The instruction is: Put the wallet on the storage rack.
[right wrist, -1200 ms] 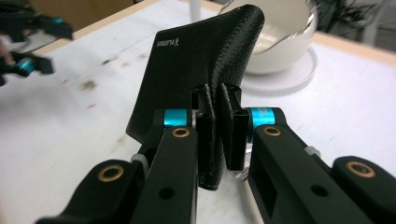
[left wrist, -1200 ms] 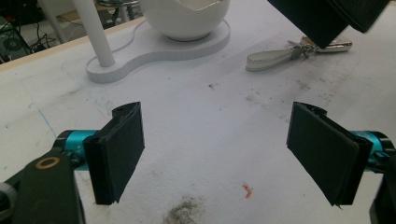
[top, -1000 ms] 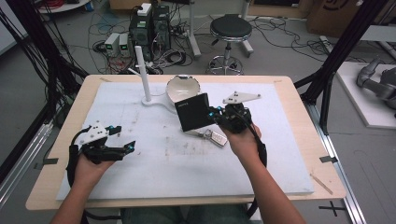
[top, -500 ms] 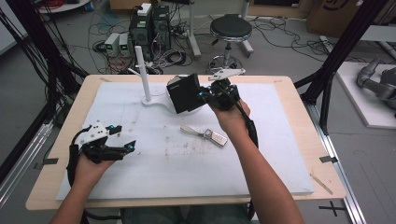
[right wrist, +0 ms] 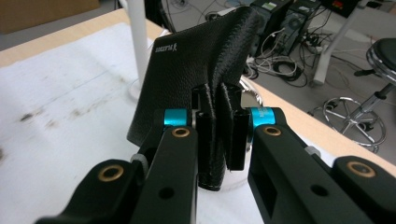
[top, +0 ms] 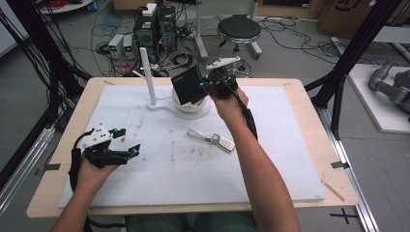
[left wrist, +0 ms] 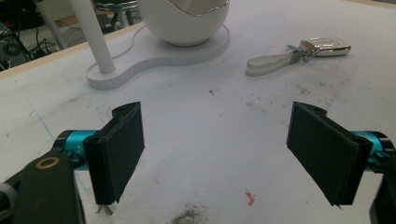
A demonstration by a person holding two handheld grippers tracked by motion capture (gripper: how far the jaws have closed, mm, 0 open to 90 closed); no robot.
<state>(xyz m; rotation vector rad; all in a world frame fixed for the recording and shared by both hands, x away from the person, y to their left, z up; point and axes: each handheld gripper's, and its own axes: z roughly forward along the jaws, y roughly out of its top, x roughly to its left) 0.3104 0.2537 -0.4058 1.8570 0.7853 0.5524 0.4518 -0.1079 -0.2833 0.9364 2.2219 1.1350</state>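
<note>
A black leather wallet (top: 187, 86) hangs in the air over the white bowl (top: 189, 105) at the far middle of the mat. My right gripper (top: 205, 87) is shut on its edge. In the right gripper view the wallet (right wrist: 196, 79) is pinched between the two black jaws of my right gripper (right wrist: 217, 140). A car key with a white strap (top: 212, 140) lies on the mat in front of the bowl. At the near left my left gripper (top: 126, 141) stands open above the mat, and in its own view the left gripper (left wrist: 224, 158) has nothing between its pads.
The bowl sits on a white stand base (top: 164, 107) with an upright white post (top: 148, 76). The white mat (top: 290, 159) covers the wooden table (top: 319, 125). In the left gripper view the bowl (left wrist: 187, 21) and key (left wrist: 322, 46) lie ahead. A stool (top: 239, 29) and computers stand behind the table.
My right gripper has carried the wallet away from me and to the left, from above the key to above the bowl, rising a little. The left gripper has stayed still.
</note>
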